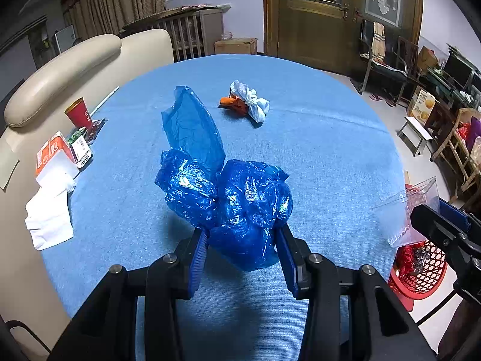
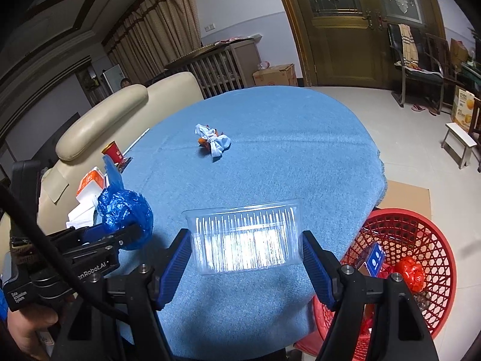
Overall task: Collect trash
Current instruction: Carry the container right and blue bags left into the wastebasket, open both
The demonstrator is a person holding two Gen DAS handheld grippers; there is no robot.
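Both tools loaded, mid-carry. My left gripper is clamped on one crumpled blue plastic bag, lifted above the blue tablecloth, loose flap standing up. My right gripper is closed on one clear plastic container, held over the near table edge. Step in hand, as I judge it: transfer to the red mesh basket, which sits on the floor just off the table's right corner and already holds some red and blue scraps. Next move calls for swinging the right tool rightward and down over the basket rim before letting go; the left must cross further, so I would drop the container first to keep the tools apart. Count of what remains on the cloth: one knotted white-and-orange bundle mid-table; at the left edge one red paper cup, one orange-and-white carton, one white straw, and a pile of white paper, sheets not countable.
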